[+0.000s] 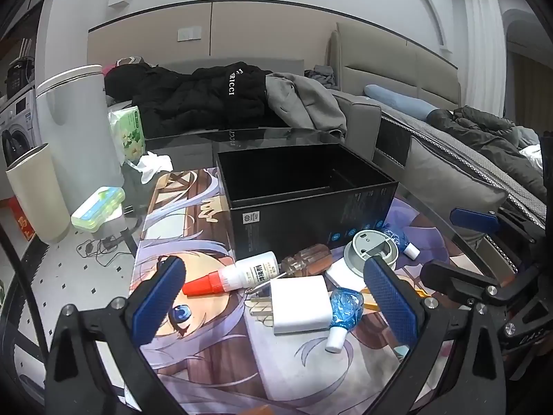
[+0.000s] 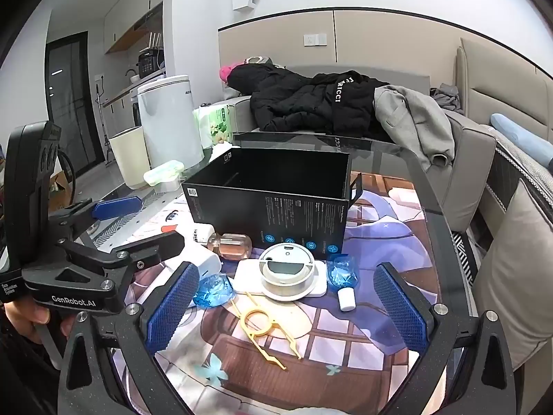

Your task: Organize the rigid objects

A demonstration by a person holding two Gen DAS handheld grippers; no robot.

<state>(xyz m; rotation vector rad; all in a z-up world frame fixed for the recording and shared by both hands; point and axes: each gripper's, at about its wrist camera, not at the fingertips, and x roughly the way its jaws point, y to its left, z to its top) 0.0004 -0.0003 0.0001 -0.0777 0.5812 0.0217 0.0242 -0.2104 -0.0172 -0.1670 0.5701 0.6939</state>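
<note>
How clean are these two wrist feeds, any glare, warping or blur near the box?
Left wrist view: strong fisheye bending, dark corners; the glass tabletop mirrors the black jacket; black box and white charger look sharp. Right wrist view: same warping and mirror sheen on the glass; the yellow tool is crisp, and the kitchen doorway is dim.

We see white walls above beige wall panels (image 2: pixel 380 34), a grey upholstered sofa (image 1: pixel 363 110) heaped with a black padded jacket (image 1: pixel 193 100) and a grey coat (image 2: pixel 411 117), and a dark glass door (image 2: pixel 69 103) beside a kitchen counter (image 2: pixel 131 86).
</note>
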